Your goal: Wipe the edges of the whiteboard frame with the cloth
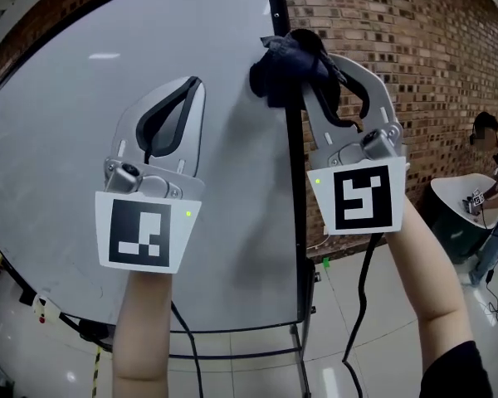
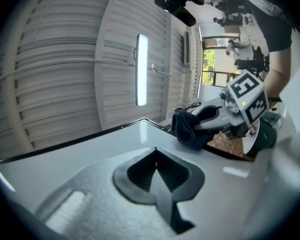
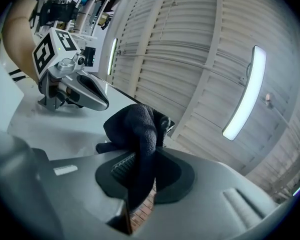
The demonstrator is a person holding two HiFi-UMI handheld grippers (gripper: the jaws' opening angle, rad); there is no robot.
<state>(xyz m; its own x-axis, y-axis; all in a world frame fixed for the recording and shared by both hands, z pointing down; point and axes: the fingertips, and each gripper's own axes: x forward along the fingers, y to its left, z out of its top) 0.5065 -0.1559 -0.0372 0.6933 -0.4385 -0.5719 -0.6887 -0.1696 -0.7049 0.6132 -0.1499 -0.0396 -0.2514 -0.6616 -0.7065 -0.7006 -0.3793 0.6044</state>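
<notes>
Cloth (image 3: 137,134), dark and bunched, is pinched between the clenched jaws of the right gripper (image 1: 309,56). Its bulk spills past the fingertips and presses against the upper stretch of the black frame (image 1: 296,189) on the right side of the whiteboard (image 1: 75,139), with a brick wall (image 1: 415,56) beyond that edge. The left gripper (image 1: 191,89) is held over the pale board face to the left of the frame, apart from the cloth, its jaws closed together on nothing, and each gripper's cube shows a black-and-white square marker (image 1: 363,197) towards the head view.
</notes>
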